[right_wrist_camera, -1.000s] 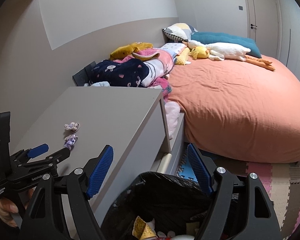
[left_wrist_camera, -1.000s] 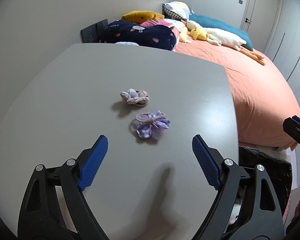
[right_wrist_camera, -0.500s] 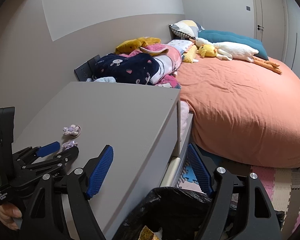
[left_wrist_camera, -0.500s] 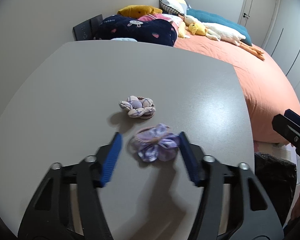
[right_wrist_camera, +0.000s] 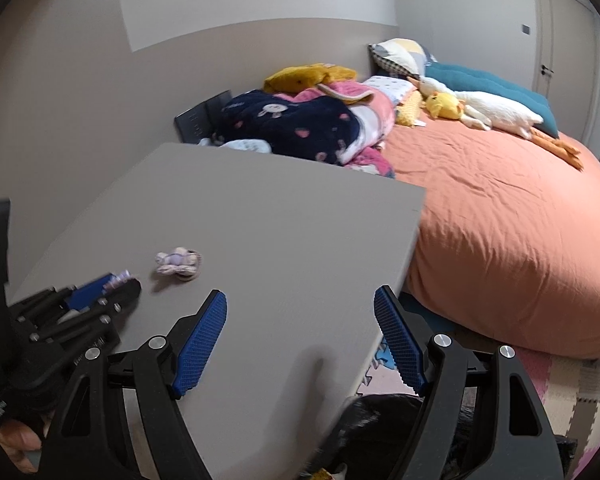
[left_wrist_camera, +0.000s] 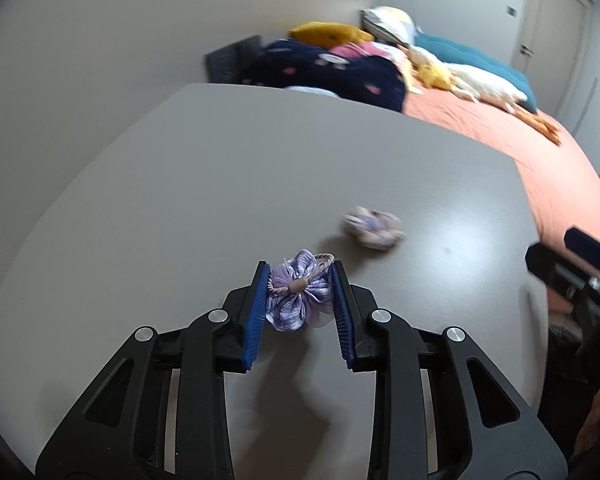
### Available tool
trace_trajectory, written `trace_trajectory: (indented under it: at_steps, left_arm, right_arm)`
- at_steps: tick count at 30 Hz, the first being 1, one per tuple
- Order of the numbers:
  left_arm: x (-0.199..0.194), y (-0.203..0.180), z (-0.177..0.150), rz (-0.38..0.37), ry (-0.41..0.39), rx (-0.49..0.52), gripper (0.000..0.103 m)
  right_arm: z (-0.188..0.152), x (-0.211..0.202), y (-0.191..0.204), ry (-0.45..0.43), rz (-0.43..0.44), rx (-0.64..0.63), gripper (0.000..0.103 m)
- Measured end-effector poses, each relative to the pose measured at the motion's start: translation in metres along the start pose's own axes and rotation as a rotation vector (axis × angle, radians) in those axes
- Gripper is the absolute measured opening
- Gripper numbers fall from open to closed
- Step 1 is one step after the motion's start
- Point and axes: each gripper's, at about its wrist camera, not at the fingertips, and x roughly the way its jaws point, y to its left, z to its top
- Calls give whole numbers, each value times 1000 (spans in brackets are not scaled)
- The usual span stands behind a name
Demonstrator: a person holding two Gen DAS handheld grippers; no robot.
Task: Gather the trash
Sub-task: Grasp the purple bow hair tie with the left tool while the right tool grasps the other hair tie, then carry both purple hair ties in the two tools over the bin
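A purple fabric bow hair tie (left_wrist_camera: 300, 300) lies on the grey table (left_wrist_camera: 220, 180) between the blue pads of my left gripper (left_wrist_camera: 300, 268). The jaws are closing and both pads touch the bow's sides. A second, paler flower hair tie (left_wrist_camera: 374, 232) lies just beyond it to the right, blurred. From the right wrist view the same flower tie (right_wrist_camera: 179, 262) sits ahead of the left gripper (right_wrist_camera: 116, 282). My right gripper (right_wrist_camera: 300, 292) hangs open over the table's near right edge, nothing between its fingers.
A black trash bag (right_wrist_camera: 380, 432) stands below the table's right edge. The bed (right_wrist_camera: 500, 220) with an orange sheet runs along the right, piled with blankets (right_wrist_camera: 292, 124) and plush toys (right_wrist_camera: 492, 114). Foam floor mats (right_wrist_camera: 572, 392) lie beside it.
My left gripper moved forward over the purple bow and its jaws narrowed onto it. My right gripper swung left, from above the trash bag to over the table edge.
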Motion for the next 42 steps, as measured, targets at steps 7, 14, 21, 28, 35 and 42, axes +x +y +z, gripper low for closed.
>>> trace_trajectory:
  at_steps: [7, 14, 21, 28, 35, 42]
  left_arm:
    - [-9, 47, 7, 123, -27, -83, 30]
    - [-12, 99, 4, 185, -18, -204, 30]
    - [-16, 130, 0, 201, -13, -275, 30]
    - [-24, 145, -2, 201, -25, -320, 30]
    - [-23, 144, 0, 190, -24, -324, 30]
    - [-26, 144, -2, 189, -23, -320, 30]
  right_arm:
    - [8, 19, 32, 34, 8, -52, 77]
    - [12, 38, 60, 75, 25, -94, 77]
    - [17, 55, 83, 108, 24, -135, 72]
    - [21, 74, 96, 149, 3, -164, 55]
    - [22, 73, 101, 137, 8, -205, 25]
    - [21, 55, 87, 121, 47, -158, 22]
